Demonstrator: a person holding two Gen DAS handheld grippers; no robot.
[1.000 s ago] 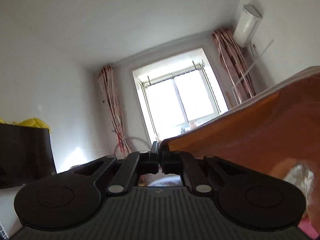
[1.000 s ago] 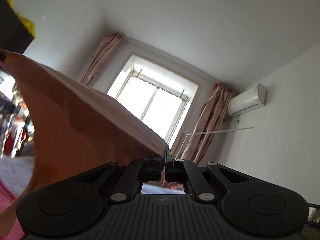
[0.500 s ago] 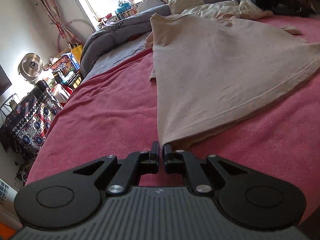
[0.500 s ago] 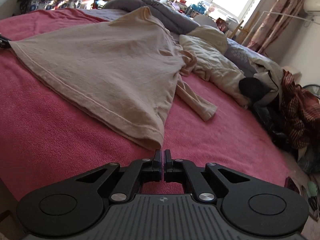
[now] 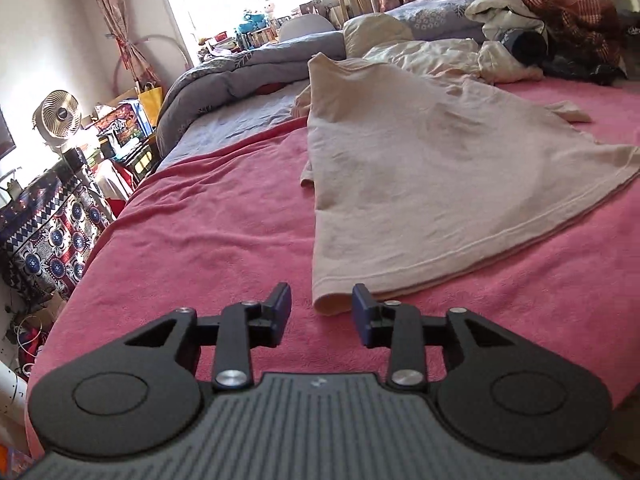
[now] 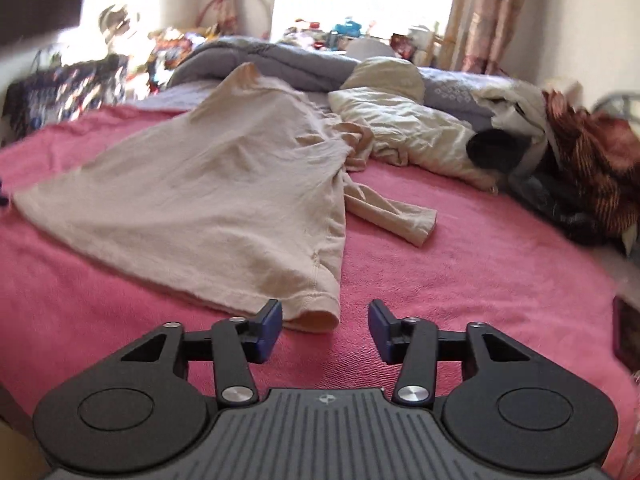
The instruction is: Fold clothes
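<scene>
Both sets of fingers (image 5: 322,310) (image 6: 325,326) are opening, each around a corner of the beige shirt (image 5: 420,184) (image 6: 224,184), unpinched.

- Bed covered in a pink fleecy blanket (image 5: 208,232).
- Beige long-sleeved cotton shirt (image 5: 420,184) lies spread flat mid-bed, hem toward the near edge.
- Grey quilted duvet (image 5: 256,72), cream crumpled bedding (image 6: 404,120) and a heap of dark and plaid clothes (image 6: 588,160) along the far edge.

The right gripper (image 6: 325,326) is opening its jaws just above the pink blanket (image 6: 460,272). The hem corner of the beige shirt (image 6: 224,196) lies between the fingers, and no pad presses it. The shirt is spread flat, with one sleeve (image 6: 396,218) lying to the right.
</scene>
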